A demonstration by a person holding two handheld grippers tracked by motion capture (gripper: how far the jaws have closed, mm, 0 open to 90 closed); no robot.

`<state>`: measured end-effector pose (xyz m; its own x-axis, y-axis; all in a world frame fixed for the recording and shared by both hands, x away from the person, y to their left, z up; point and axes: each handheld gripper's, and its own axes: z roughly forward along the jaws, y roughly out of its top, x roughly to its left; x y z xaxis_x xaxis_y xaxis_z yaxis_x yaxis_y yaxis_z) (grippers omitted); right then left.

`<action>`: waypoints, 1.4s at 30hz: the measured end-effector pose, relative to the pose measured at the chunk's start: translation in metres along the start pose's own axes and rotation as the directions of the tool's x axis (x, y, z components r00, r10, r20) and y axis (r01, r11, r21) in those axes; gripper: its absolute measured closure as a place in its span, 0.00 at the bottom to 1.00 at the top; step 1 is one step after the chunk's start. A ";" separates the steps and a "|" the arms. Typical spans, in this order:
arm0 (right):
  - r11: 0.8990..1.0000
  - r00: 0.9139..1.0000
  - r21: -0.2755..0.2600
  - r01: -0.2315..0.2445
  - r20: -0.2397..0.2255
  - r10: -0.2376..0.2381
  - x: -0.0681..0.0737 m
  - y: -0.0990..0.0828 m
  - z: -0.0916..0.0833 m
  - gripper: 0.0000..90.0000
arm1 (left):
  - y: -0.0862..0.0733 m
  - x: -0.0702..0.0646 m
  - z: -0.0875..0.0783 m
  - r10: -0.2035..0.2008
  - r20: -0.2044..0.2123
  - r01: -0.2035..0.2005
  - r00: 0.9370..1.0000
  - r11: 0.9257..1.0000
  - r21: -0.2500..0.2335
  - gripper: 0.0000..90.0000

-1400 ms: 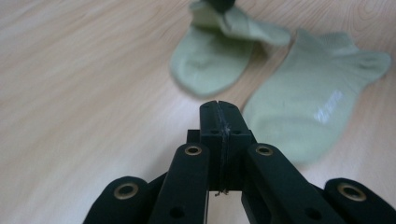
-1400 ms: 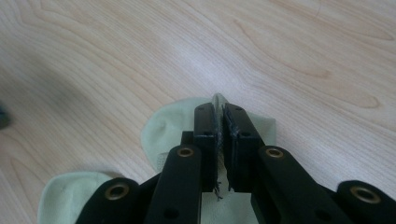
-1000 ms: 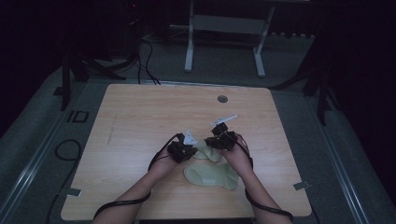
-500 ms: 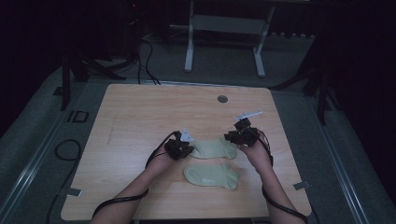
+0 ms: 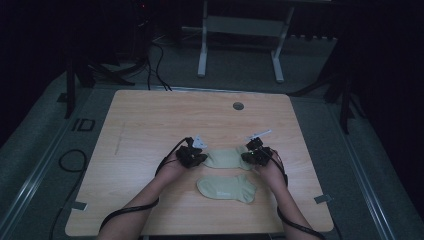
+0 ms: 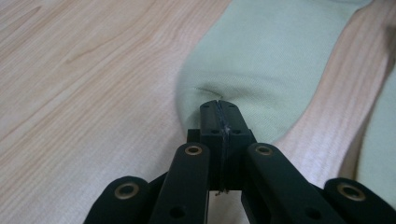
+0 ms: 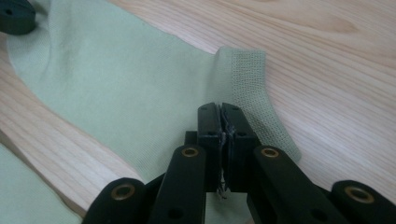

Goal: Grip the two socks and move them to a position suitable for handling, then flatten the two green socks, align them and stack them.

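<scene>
Left gripper (image 5: 196,156): black two-jaw tool, jaws together, pinching the rounded toe end of the farther pale green knit sock (image 5: 226,157); fabric puckered at the pinch in the left gripper view (image 6: 261,60).
Right gripper (image 5: 254,156): same type, jaws having just closed, clamped on the ribbed cuff end of that sock (image 7: 252,88); cloth visibly caught between the pads.
Farther sock: stretched flat between both grippers on the light wooden surface (image 5: 150,120), lying near its middle, slightly toward the person.
Second pale green knit sock (image 5: 226,187): flat on the surface, just nearer the person, parallel to the first, a strip of bare wood between them.
Step in hand, by judgement: laying out or straightening the farther sock, perhaps for pairing.
Next move, by judgement: either release of both ends without dragging the cloth, or an even lift of both ends and placement squarely over the nearer sock, toe to toe, cuff to cuff.
</scene>
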<state>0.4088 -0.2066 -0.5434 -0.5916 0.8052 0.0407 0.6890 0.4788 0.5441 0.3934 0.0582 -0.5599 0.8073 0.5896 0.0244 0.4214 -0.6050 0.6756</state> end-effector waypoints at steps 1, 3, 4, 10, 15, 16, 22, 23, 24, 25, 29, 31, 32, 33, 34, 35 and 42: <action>1.000 1.000 -0.007 -0.003 0.003 0.003 -0.002 -0.002 -0.001 0.97 | 0.000 0.002 0.001 -0.004 0.001 0.004 1.000 1.000 -0.003 0.99; 1.000 1.000 -0.006 -0.013 0.006 0.013 -0.005 -0.005 -0.003 0.97 | 0.001 0.002 0.002 -0.010 0.001 0.010 1.000 1.000 -0.006 0.99; 1.000 1.000 -0.001 -0.008 0.018 0.008 -0.005 -0.006 -0.004 0.97 | 0.002 0.001 0.002 -0.004 -0.008 0.004 1.000 1.000 -0.005 0.99; 1.000 1.000 -0.006 -0.018 0.013 0.018 -0.008 -0.012 -0.008 0.97 | 0.002 -0.005 0.002 -0.003 -0.002 0.003 1.000 1.000 -0.006 0.99; 1.000 1.000 -0.007 -0.018 0.010 0.018 -0.007 -0.014 -0.009 0.96 | 0.001 -0.007 0.000 -0.002 0.004 0.002 1.000 1.000 0.006 0.99; 1.000 1.000 -0.003 -0.025 0.005 0.025 -0.007 -0.014 -0.010 0.94 | 0.001 -0.008 0.000 0.001 0.001 -0.001 1.000 1.000 0.009 0.99; 1.000 1.000 0.004 -0.021 -0.020 0.021 -0.003 -0.011 -0.010 0.84 | 0.001 -0.008 -0.003 -0.017 0.019 0.017 1.000 1.000 0.007 0.93; 1.000 0.999 0.001 -0.024 -0.032 0.024 -0.002 -0.010 -0.010 0.81 | 0.002 -0.008 -0.005 -0.023 0.033 0.023 0.999 1.000 0.000 0.88; 1.000 0.999 0.002 -0.019 -0.040 0.019 -0.002 -0.009 -0.010 0.78 | 0.004 -0.008 -0.008 -0.035 0.034 0.036 0.999 0.999 -0.010 0.84; 1.000 0.999 0.001 -0.015 -0.041 0.015 -0.001 -0.007 -0.011 0.75 | 0.005 -0.008 -0.012 -0.048 0.033 0.048 0.998 0.999 -0.016 0.76; 1.000 0.998 -0.027 -0.004 -0.055 0.003 0.002 -0.002 -0.021 0.62 | 0.008 -0.010 -0.027 -0.061 0.044 0.062 0.997 0.998 -0.032 0.57; 0.999 0.998 -0.043 0.005 -0.062 -0.008 0.004 -0.001 -0.027 0.59 | 0.008 -0.014 -0.035 -0.062 0.045 0.064 0.997 0.997 -0.035 0.56; 0.999 0.998 -0.046 0.009 -0.067 -0.012 0.005 -0.001 -0.030 0.58 | 0.008 -0.016 -0.039 -0.065 0.048 0.067 0.997 0.997 -0.032 0.52; 0.999 0.997 -0.051 0.017 -0.073 -0.021 0.007 -0.002 -0.035 0.57 | 0.007 -0.018 -0.043 -0.068 0.047 0.069 0.997 0.997 -0.020 0.49; 0.998 0.997 -0.059 0.023 -0.076 -0.028 0.008 -0.004 -0.039 0.57 | 0.006 -0.020 -0.046 -0.074 0.050 0.075 0.996 0.997 -0.024 0.49; 0.997 0.996 -0.064 0.032 -0.078 -0.037 0.010 -0.006 -0.043 0.58 | 0.005 -0.022 -0.048 -0.083 0.060 0.085 0.995 0.996 -0.025 0.48; 0.997 0.994 -0.057 0.055 -0.093 -0.060 0.020 -0.029 -0.059 0.65 | -0.008 -0.039 -0.055 -0.046 0.095 0.045 0.994 0.999 0.005 0.44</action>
<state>0.3525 -0.2254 -0.5088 -0.6682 0.7390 0.0856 0.6305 0.5014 0.5925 0.3360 0.0694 -0.5257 0.8229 0.5629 -0.0768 0.4595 -0.5800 0.6726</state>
